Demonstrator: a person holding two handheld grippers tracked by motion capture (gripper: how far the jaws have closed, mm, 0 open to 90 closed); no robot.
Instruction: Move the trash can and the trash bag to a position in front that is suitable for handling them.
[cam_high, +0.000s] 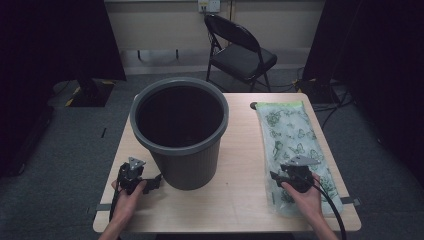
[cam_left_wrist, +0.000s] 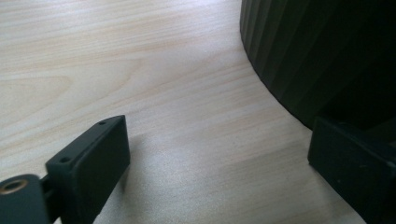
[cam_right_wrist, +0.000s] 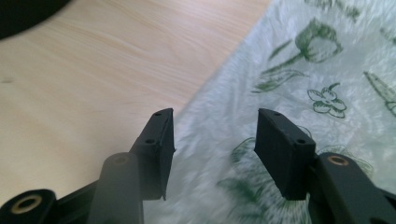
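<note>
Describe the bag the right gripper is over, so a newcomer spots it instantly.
Start at the wooden table with the big grey bin on its left half. The bag lies flat along the right edge, under the right gripper. It is the only pale, translucent sheet there, printed with green flowers and butterflies.

The bin (cam_high: 180, 131) is standing on the desk (cam_high: 239, 165) just to the right of the left gripper (cam_high: 150, 183), between both grippers. The bag (cam_high: 292, 150) is lying flat beneath the right gripper (cam_high: 278, 176), stretching ahead of it. A chair (cam_high: 239, 50) is sitting far beyond both.
</note>
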